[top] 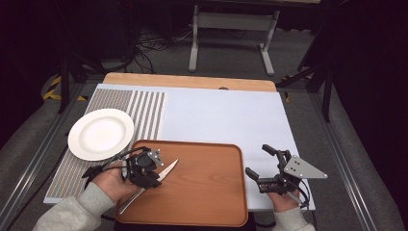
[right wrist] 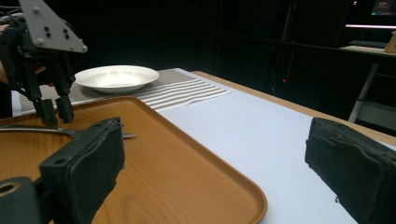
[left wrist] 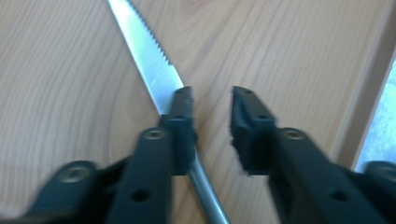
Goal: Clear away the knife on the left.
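A lab-style recording room: black curtained walls, a metal frame (top: 57, 86) around the table (top: 192, 81), floor cables (top: 149, 48), grey carpet.

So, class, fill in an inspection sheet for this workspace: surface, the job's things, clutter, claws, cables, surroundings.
Surface: white-covered table, striped mat at left.
Job's things: serrated knife lying on wooden tray.
Clutter: empty white plate on the mat.
Claws: left claw over the knife, jaws apart, one tip at the blade, no grip seen; right claw open, empty, beside the tray.
Cables: black cable from left claw.
Surroundings: metal stand, dark floor.
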